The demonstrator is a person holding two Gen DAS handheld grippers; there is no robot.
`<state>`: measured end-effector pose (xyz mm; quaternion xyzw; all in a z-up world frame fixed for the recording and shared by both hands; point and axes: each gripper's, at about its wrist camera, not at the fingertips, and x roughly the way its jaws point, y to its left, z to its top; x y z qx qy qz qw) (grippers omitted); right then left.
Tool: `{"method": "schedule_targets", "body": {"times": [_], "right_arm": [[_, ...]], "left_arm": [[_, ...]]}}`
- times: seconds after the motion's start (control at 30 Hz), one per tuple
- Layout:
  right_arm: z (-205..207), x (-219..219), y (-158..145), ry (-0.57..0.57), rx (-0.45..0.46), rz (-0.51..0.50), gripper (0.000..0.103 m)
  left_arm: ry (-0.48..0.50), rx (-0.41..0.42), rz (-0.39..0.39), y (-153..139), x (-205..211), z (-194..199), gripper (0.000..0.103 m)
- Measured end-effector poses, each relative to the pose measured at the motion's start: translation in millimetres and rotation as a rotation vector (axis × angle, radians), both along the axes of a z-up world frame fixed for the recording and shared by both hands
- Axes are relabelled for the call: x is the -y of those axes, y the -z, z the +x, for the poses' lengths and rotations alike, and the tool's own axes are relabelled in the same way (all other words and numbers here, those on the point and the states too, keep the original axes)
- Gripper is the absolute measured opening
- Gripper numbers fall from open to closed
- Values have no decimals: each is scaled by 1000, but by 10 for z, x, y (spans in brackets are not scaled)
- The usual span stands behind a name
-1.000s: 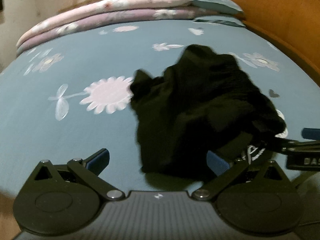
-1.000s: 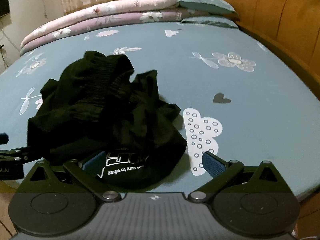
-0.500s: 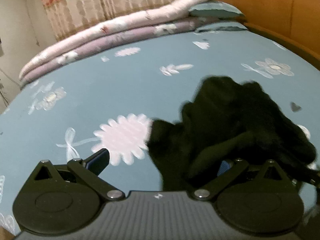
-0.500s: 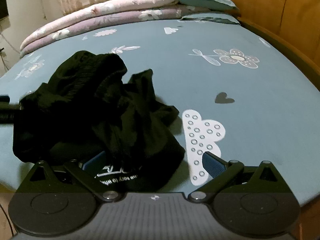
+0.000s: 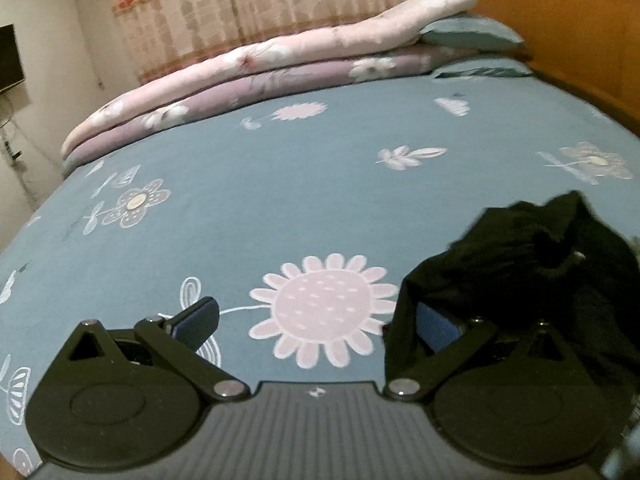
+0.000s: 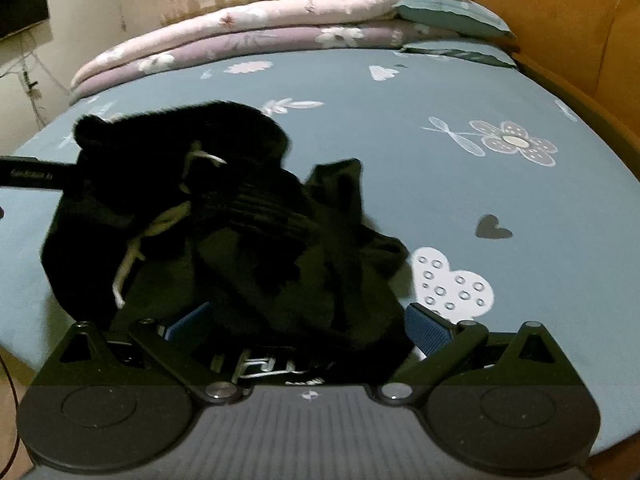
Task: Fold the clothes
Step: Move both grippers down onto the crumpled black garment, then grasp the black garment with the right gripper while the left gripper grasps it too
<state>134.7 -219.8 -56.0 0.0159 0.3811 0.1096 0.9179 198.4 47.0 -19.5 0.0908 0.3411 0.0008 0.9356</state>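
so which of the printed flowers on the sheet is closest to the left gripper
The big pink daisy, solid-filled, just ahead between the left gripper fingers; the outlined flowers lie farther off.

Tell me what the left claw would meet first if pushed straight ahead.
Probably only the blue floral bedsheet: the left claw is open over it, and the black garment lies off to its right.

We see a black garment (image 6: 248, 240) lying crumpled in a loose heap on the bed. A ribbed elastic waistband runs across its top, with a pale drawstring hanging from it. White printed lettering shows at its near edge. In the left wrist view it is blurred.
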Motion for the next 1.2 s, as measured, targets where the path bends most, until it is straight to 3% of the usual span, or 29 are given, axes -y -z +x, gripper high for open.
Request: {"method": "schedule_targets", "body": {"times": [0.2,0.37,0.5,0.77,0.93,1.0,1.2], "right_arm": [[99,-120,10,-59,22,0,103],[297,-206,192,-96,-12,-33,103],[377,-237,325,-118,-30,-49,103],[423,-120,453,-124,-56,24,103],[338,-31,493,-156,-5,34,103],[339,1,444,-149,-2,40,103],[221,69,269,-133,37,39,103]], "left_arm": [[147,-30,-31,72,221,-126,103],[269,-67,-46,174,438,-168,102],[301,-151,-53,450,464,-2,102],[276,-310,-264,792,125,221,103],[328,-284,-328,912,-12,208,103],[316,-263,-279,837,-30,218,103],[201,-73,-121,274,-320,343,103]]}}
